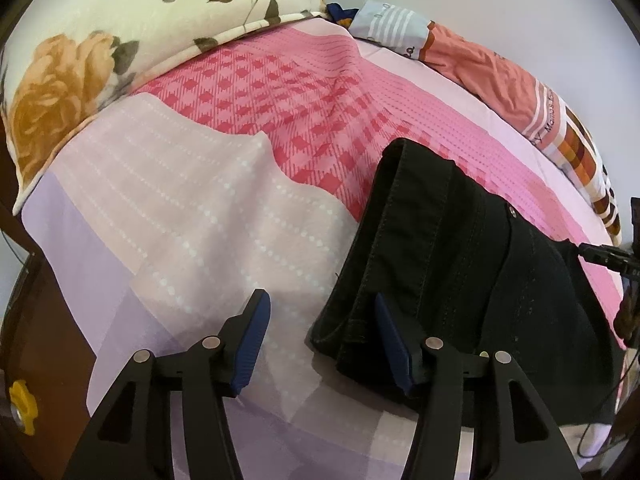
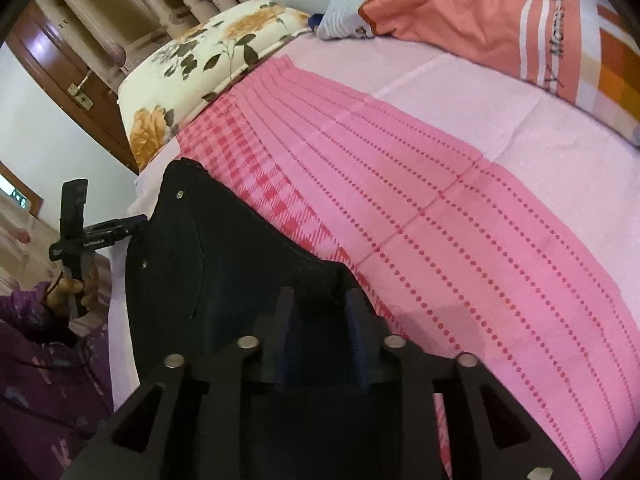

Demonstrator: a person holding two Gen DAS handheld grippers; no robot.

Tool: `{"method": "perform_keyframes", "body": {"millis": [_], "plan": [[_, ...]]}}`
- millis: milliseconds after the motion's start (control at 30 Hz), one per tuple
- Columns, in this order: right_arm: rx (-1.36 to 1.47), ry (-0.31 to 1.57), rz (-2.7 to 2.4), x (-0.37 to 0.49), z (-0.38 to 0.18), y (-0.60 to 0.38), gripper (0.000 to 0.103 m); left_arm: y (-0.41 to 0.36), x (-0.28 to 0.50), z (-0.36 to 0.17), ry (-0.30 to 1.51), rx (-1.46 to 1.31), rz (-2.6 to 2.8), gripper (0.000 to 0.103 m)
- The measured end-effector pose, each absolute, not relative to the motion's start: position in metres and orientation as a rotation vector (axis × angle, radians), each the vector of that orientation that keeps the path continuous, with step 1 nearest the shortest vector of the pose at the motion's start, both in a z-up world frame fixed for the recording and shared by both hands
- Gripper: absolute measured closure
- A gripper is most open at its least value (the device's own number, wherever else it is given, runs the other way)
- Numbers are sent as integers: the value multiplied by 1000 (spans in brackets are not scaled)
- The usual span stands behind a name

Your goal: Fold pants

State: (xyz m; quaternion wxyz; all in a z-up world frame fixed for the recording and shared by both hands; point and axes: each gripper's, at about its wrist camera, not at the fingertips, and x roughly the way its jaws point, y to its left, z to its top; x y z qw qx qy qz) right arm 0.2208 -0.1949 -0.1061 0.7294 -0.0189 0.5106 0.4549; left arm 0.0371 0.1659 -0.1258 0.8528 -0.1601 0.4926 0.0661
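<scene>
Black denim is the thing to watch here: the pants [image 1: 460, 264] lie on the bed [image 1: 160, 240], already doubled into a thick, compact bundle with stitched seams and a rivet showing on top. In the left wrist view the bundle sits on the pink checked part of the bed cover, well apart from the flowered pillow [image 1: 100, 52] at the head of the bed and from the orange bedding [image 1: 492, 72] along the far side. The left hand-held gripper [image 1: 320, 340] has its blue pads apart; one pad stands right at the near corner of the pants, the other over bare sheet, and no cloth is pinched between them.

In the right wrist view the pants [image 2: 224, 264] fill the lower left, their near edge running in between the jaws of the right hand-held gripper [image 2: 320, 332]. The jaws stand close together with dark cloth between them, and I judge them clamped on the pants, though black cloth against dark pads makes the contact hard to read. Beyond the pants, a hand in a purple sleeve holds the other tool.

The legs look already laid together and folded at least once. What seems left is a last fold or a tidy-up, then letting go.
</scene>
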Motion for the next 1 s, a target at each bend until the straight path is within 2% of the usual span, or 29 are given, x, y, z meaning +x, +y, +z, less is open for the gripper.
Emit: {"method": "perform_keyframes", "body": {"millis": [200, 267, 333, 600, 833, 1000], "plan": [[-67, 1168, 1034, 224, -121, -179, 72, 167, 38, -126, 1036, -339, 150, 44], [-89, 1154, 1068, 218, -120, -175, 76, 167, 38, -127, 1033, -338, 153, 44], [-118, 1119, 1055, 212, -118, -169, 86, 168, 38, -127, 1032, -334, 158, 41], [32, 1014, 900, 212, -124, -185, 95, 170, 37, -130, 1015, -348, 194, 33], [273, 1079, 881, 239, -142, -207, 96, 170, 35, -132, 999, -345, 211, 26], [247, 1057, 869, 236, -139, -204, 96, 171, 34, -133, 986, -352, 221, 22]]}}
